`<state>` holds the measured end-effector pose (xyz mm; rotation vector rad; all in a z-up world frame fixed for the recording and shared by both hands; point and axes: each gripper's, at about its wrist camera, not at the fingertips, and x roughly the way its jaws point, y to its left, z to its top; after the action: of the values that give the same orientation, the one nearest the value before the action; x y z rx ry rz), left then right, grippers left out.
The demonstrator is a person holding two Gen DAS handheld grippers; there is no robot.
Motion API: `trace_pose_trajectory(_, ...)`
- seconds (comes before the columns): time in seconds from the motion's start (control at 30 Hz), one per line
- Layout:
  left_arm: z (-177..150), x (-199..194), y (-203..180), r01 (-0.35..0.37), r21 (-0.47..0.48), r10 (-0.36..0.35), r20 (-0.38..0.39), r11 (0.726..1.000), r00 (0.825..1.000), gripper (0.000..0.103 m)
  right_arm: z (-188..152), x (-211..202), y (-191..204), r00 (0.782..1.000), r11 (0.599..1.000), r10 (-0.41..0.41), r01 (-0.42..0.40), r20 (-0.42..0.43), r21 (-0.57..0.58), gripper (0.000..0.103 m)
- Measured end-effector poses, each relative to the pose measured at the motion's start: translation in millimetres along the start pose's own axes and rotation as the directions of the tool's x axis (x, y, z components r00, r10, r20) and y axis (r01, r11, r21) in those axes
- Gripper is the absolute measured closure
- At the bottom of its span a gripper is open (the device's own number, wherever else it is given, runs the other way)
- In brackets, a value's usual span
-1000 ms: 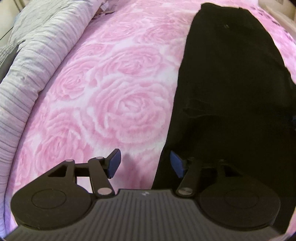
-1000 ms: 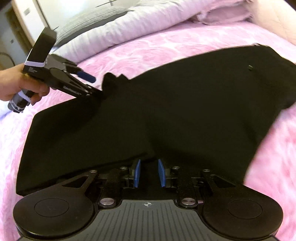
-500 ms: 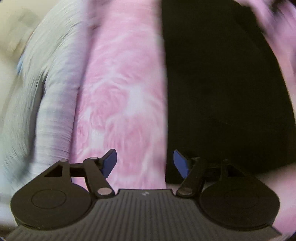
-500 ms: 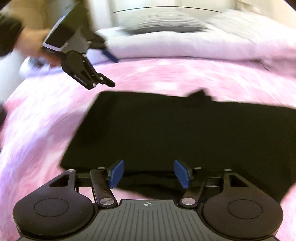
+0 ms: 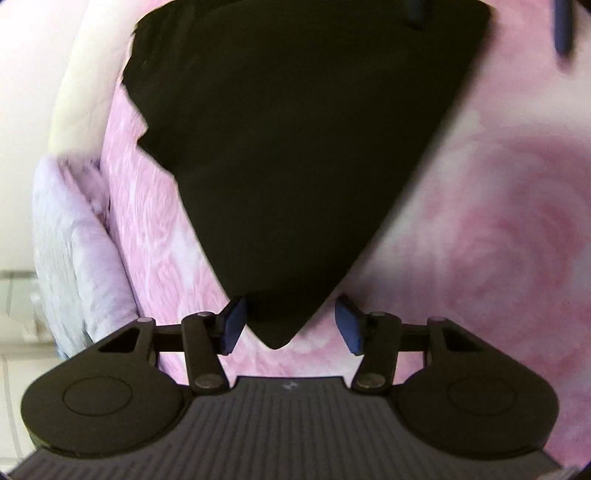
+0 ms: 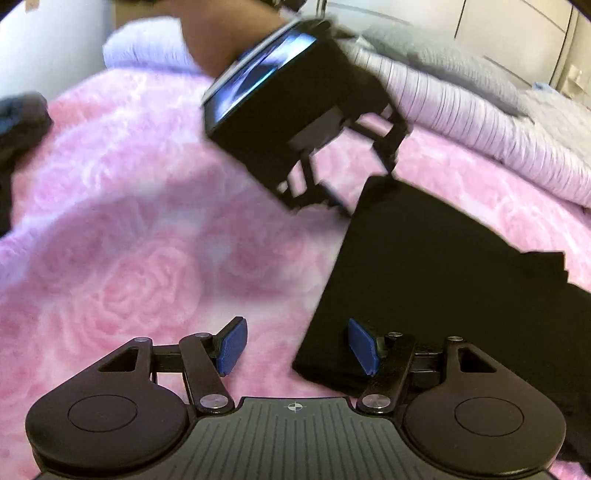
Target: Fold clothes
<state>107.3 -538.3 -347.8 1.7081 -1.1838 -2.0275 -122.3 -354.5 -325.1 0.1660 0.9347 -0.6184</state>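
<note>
A black garment [image 5: 295,147] lies folded flat on the pink rose-patterned bedspread [image 5: 498,240]. In the left wrist view one corner of it points in between my left gripper's [image 5: 291,326] blue pads. The jaws are closing, but the pads stand clear of the cloth. My right gripper [image 6: 297,345] is open over the near corner of the same garment [image 6: 443,295], with that corner low between its fingers and untouched. In the right wrist view a hand holds my left gripper [image 6: 364,186] at the garment's far corner.
A lilac striped duvet [image 6: 480,110] is bunched along the bed's far side, and it also shows in the left wrist view [image 5: 74,240]. Some dark cloth [image 6: 22,122] lies at the bed's left edge. Pale cupboard doors [image 6: 517,22] stand behind.
The right jaws have gone from nearly shut to wide open. Both grippers have swept along the garment to the two corners of one end, and the left one has rolled.
</note>
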Motion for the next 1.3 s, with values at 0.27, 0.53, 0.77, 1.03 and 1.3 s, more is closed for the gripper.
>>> trace_pose_trajectory(0.27, -5.0, -0.4, -11.8, -0.101, 0.203, 0.090, 0.060, 0.974, 0.994, 0.052, -5.2, 24.5, 4.5, 0.979, 0.964, -0.199, 0.186, -0.047, -0.192, 0.041)
trace_pose_trajectory(0.53, -2.6, 6.7, -22.7, -0.136, 0.252, 0.108, 0.120, 0.958, 0.987, 0.053, -2.3, 25.6, -1.7, 0.988, 0.974, -0.148, 0.138, -0.042, -0.178, 0.077)
trace_pose_trajectory(0.77, -1.1, 11.7, -4.7, -0.068, 0.210, 0.044, 0.118, 0.975, 0.992, 0.075, 18.8, -15.7, -39.1, 0.999, 0.999, -0.044, 0.044, -0.007, 0.025, 0.092)
trace_pose_trajectory(1.03, 4.3, 7.1, 26.4, 0.084, 0.047, -0.088, 0.083, 0.995, 0.993, 0.094, 21.6, -25.1, -11.5, 0.995, 0.992, -0.102, 0.103, 0.017, -0.073, 0.066)
trace_pose_trajectory(1.3, 8.5, 5.9, 54.0, 0.191, -0.084, -0.186, 0.069, 0.978, 0.980, 0.095, 13.2, 28.5, 30.4, 0.971, 0.950, -0.238, 0.232, -0.003, -0.209, 0.037)
